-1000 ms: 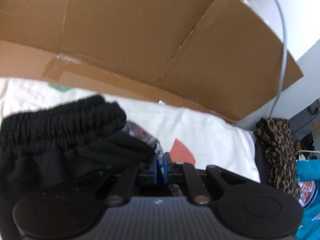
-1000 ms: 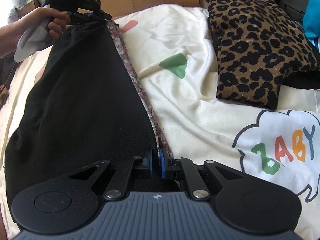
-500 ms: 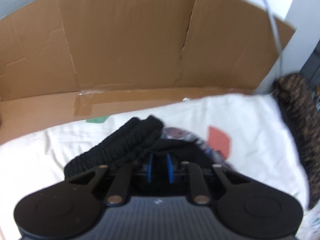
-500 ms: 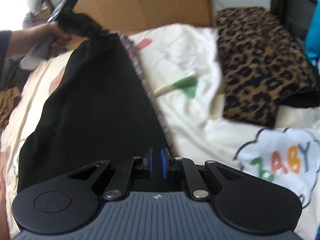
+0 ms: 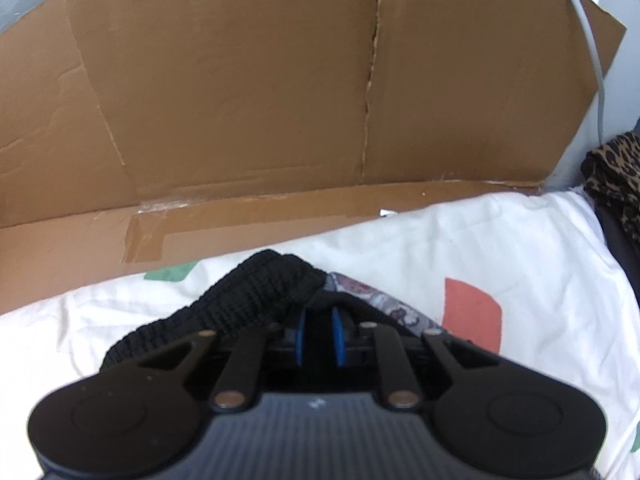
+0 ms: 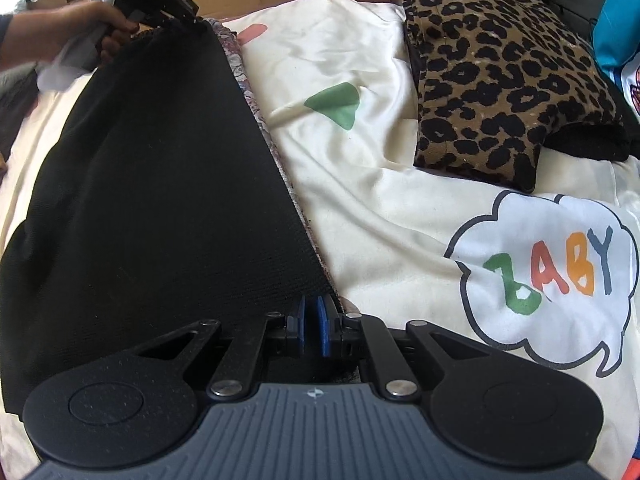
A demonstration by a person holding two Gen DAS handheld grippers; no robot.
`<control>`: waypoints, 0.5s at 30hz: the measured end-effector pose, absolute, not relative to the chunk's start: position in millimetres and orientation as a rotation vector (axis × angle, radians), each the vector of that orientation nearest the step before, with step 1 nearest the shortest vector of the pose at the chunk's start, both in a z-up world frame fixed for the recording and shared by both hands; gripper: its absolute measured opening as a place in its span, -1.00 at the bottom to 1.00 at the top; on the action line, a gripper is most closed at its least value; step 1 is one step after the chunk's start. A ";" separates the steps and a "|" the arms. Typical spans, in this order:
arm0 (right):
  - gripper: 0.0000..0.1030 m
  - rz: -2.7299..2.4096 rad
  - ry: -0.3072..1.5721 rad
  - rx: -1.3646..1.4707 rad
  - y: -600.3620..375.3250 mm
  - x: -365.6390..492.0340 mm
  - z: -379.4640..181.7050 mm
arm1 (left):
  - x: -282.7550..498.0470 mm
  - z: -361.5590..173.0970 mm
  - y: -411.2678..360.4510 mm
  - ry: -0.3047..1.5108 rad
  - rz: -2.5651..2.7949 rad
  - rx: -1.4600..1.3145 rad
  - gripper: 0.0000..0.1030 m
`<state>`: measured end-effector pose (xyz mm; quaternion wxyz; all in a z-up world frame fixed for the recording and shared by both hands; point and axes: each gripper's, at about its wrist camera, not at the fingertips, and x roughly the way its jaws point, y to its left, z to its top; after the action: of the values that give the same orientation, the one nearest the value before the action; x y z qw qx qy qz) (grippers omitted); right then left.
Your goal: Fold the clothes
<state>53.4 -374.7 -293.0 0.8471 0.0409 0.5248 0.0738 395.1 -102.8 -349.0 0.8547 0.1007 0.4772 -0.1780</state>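
Now the black garment (image 6: 152,184) is lying stretched along the left part of the bed (image 6: 360,184), running from the near edge to the far cardboard (image 5: 248,92), with a patterned fabric edge (image 6: 256,112) peeking out along its right side. At the near end, the right gripper (image 6: 311,326) is clenching the garment's right corner between its blue pads, the cloth spreading away to the left and far side of it. At the far end, the left gripper (image 5: 319,336), carried by a hand (image 6: 86,26), is pinching black cloth just below the bunched elastic waistband (image 5: 256,292), which is sitting to the far left of its fingertips. To the right, a folded leopard-print garment (image 6: 496,68) is resting well apart on the bed, beyond a "BABY" cloud print (image 6: 548,280).
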 end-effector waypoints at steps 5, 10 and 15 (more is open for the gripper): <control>-0.74 0.171 1.123 0.087 -375.8 54.3 -291.3 | 397.9 -317.8 -92.8 1.044 -0.445 0.257 -0.67; -0.75 0.184 1.134 0.072 -377.1 53.8 -294.3 | 388.6 -286.6 -59.3 1.015 -0.443 0.328 -0.31; -0.75 0.186 1.142 0.061 -377.2 49.6 -294.5 | 386.7 -307.3 -35.0 1.071 -0.423 0.313 -0.34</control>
<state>49.6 -377.2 -294.5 0.8370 0.0290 0.5394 0.0877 386.7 -35.0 -307.3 0.8273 0.1475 0.5041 -0.1992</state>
